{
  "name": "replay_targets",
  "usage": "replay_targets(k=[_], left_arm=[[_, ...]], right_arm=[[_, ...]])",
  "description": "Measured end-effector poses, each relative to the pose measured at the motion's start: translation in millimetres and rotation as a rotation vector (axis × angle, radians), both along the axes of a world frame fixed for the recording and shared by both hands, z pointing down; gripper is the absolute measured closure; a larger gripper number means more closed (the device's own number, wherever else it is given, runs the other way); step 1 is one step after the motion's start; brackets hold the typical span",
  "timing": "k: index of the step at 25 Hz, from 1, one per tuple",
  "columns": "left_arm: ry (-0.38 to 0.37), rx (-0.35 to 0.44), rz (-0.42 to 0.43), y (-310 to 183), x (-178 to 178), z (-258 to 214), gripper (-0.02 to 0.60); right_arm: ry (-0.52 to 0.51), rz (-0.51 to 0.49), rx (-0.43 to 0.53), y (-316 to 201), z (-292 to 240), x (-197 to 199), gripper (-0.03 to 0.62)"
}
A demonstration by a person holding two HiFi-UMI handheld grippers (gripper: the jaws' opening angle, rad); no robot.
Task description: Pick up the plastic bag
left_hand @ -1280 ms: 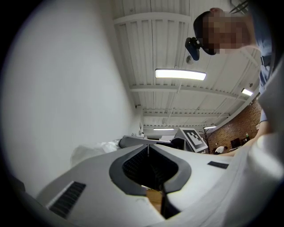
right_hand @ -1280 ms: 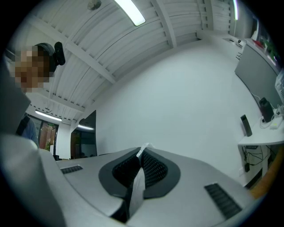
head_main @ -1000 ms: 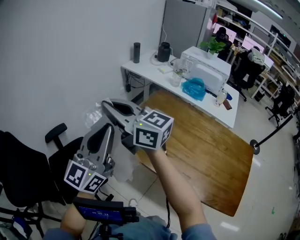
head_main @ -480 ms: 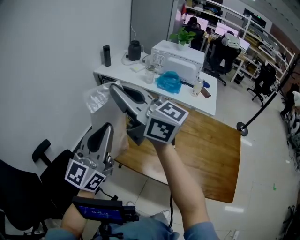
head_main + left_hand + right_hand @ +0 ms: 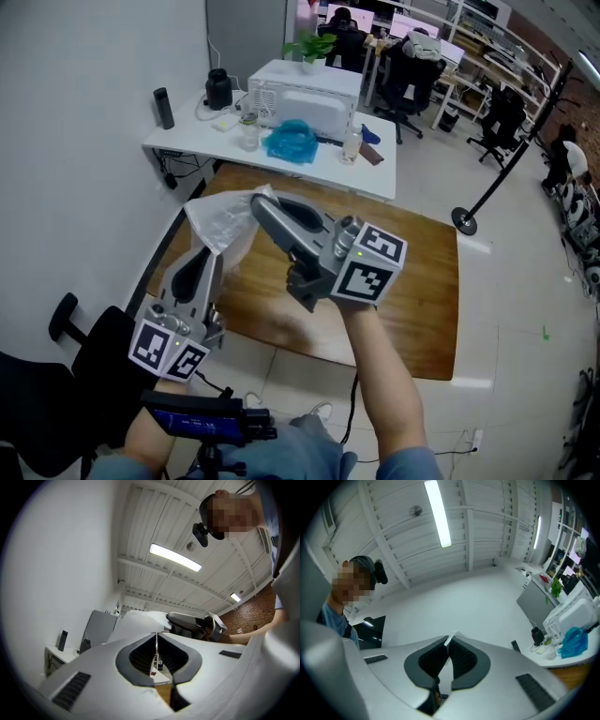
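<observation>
Pinching plastic bag (image 5: 217, 223), right tongs (image 5: 256, 201) tilted upward, arm (image 5: 380, 375) outstretched.

From the head we look steeply down, close over both raised tongs. The left tongs (image 5: 210, 253) sit at 8 o'clock and the right tongs (image 5: 256, 202) near centre. A wooden counter (image 5: 412, 272) lies below them, and a white counter (image 5: 187, 141) stands farther off at 12 o'clock. Each tongs' camera sits right behind its own jaws and looks along them, tilted up at the ceiling lamps (image 5: 175, 557). The left gripper view shares the plastic bag (image 5: 220, 220) and the right tongs with the head view, the tongs showing there at 3 o'clock. All three views share the white counter: 8 o'clock in the left gripper view, 4 o'clock in the right.
</observation>
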State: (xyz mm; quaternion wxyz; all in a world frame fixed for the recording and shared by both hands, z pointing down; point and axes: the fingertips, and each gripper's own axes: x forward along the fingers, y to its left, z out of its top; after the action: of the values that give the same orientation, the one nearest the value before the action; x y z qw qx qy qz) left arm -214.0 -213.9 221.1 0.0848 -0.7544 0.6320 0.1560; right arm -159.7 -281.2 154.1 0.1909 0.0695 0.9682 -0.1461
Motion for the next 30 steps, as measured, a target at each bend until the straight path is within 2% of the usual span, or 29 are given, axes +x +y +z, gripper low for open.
replay_targets(k=[8,11,15,21,30], left_arm=[[0.002,-0.057,0.046,-24,56,24,0.565],[0.006,-0.091,0.082,-35,81,37,0.565],[0.014,-0.138,0.131,-50,114,57,0.565],[-0.019,-0.193,0.219,-69,168,84,0.565],[-0.025,-0.278,0.29,-88,219,122,0.565]], right_arm=[[0.084,0.119,-0.108,-43,72,109,0.592],[0.126,0.125,-0.131,-45,98,140,0.592],[0.204,0.135,-0.169,-48,138,178,0.593],[0.267,0.206,-0.234,-58,183,231,0.593],[0.348,0.244,-0.346,-58,242,296,0.593]])
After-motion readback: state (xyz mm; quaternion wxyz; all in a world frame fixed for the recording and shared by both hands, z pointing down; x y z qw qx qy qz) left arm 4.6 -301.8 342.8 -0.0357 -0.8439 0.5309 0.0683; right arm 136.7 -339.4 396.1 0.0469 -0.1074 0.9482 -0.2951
